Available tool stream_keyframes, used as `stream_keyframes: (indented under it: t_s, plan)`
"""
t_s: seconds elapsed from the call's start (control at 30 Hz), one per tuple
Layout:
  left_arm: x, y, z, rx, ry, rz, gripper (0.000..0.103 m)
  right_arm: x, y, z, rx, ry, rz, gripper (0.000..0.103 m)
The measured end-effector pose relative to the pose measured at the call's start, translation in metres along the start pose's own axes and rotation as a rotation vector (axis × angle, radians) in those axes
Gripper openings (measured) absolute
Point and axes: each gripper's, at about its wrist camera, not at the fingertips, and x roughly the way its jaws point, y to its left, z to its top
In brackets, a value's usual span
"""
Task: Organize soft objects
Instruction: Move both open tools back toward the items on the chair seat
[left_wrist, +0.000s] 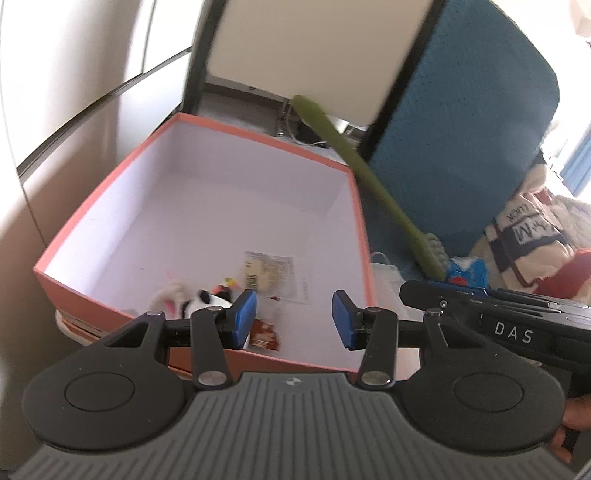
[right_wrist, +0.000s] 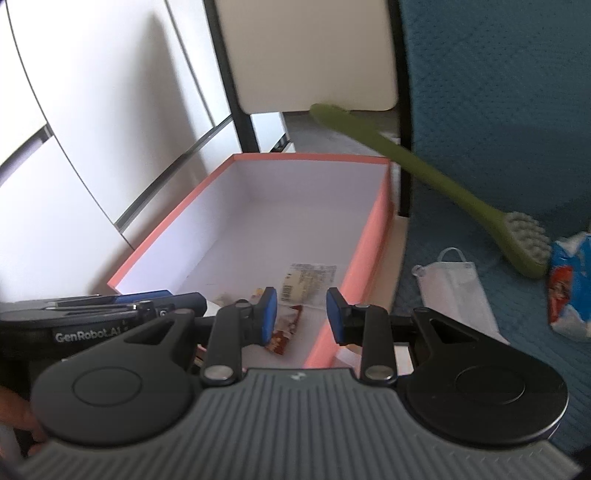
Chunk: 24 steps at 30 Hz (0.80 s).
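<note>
Plush toys (left_wrist: 192, 301) lie in the near corner of a pink box (left_wrist: 92, 195), beside a clear packet (left_wrist: 271, 273) and a red wrapper (left_wrist: 264, 334). Both tools hang released over the box's near edge, grasping nothing: the left tool (left_wrist: 294, 319) and the right tool (right_wrist: 301, 315). On the blue bed (right_wrist: 498, 110) right of the box lie a face mask (right_wrist: 456, 288), a green brush (right_wrist: 443, 184) and a blue pouch (right_wrist: 570, 280).
</note>
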Motion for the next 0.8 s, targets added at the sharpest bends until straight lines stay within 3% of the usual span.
stream_keyframes:
  t_s: [0.8]
  plan:
    - [-0.002, -0.123, -0.052, 0.11, 0.04, -0.155, 0.052, -0.1, -0.085, -0.056, 0.096, -0.069, -0.183, 0.034]
